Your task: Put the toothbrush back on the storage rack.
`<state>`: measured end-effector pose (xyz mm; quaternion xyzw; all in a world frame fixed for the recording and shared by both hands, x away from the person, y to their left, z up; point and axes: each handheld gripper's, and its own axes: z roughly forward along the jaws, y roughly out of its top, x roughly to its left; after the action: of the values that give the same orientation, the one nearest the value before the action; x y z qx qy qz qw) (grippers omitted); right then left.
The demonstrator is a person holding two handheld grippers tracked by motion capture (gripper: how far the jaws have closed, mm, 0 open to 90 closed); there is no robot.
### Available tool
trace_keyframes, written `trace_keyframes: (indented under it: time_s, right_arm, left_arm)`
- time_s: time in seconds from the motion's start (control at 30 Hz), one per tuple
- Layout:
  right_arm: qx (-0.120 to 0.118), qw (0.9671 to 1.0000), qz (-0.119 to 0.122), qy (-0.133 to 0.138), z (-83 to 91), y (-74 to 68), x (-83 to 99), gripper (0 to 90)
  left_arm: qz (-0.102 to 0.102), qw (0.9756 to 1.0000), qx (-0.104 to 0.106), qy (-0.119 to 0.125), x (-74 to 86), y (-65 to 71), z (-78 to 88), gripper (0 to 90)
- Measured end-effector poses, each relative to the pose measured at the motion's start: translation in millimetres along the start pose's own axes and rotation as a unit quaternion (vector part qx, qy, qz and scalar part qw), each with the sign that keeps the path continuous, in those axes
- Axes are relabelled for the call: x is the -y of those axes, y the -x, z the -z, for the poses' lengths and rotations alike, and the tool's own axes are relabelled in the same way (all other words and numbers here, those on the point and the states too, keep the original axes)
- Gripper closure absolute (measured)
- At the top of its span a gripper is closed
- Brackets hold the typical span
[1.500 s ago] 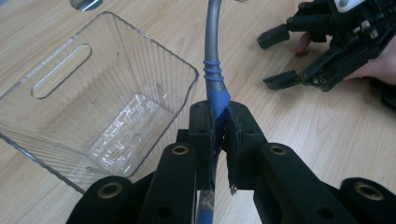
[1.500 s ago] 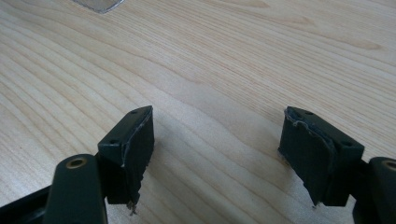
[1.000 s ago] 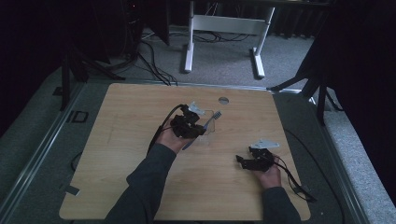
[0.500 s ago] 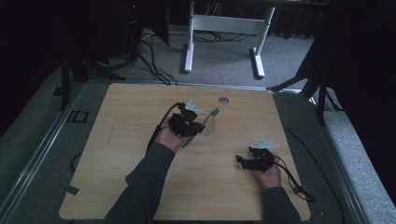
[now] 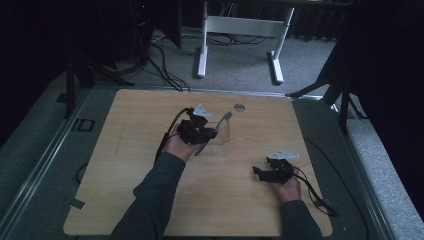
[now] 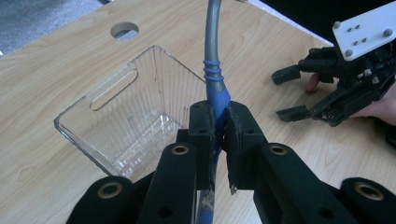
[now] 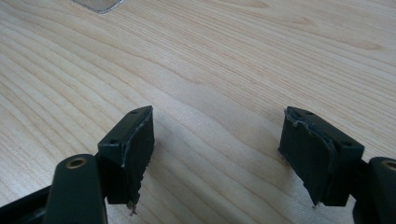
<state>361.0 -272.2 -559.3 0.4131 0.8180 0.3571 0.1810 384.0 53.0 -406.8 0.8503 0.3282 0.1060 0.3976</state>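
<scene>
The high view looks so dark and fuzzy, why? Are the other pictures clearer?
High view: dim room, soft and grainy, only the table catches light. Left gripper view: bright, the fork and clear box sharp, the near jaws blurry. Right gripper view: bright wood, soft shadows under the right gripper.

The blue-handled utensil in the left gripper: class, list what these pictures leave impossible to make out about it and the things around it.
- Utensil: in the left gripper view its head is cut off by the top edge; in the high view it is too small to tell fork from brush.
- Its handle end: hidden behind the left gripper, shut on it.
- Clear bin: near corner hidden behind that gripper.
- Right gripper: open over bare table.
</scene>
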Motion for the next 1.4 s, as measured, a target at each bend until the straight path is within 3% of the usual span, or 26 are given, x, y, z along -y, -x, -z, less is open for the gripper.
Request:
trace_keyframes:
  time_s: [0.43, 1.07, 1.4]
  right_arm:
    - [0.0, 1.0, 0.0, 0.0, 0.1, -0.1, 0.0, 25.6]
    - [0.0, 1.0, 0.0, 0.0, 0.0, 0.0, 0.0, 25.6]
    - [0.0, 1.0, 0.0, 0.0, 0.0, 0.0, 0.0, 25.6]
  left_arm:
    - [0.012, 0.9996, -0.004, 0.023, -0.5, -3.8, 6.2, 82.0]
    - [0.029, 0.9991, 0.002, 0.03, -1.0, -11.9, 6.2, 81.9]
    - [0.027, 0.999, 0.003, 0.036, -7.2, -12.2, 7.0, 81.9]
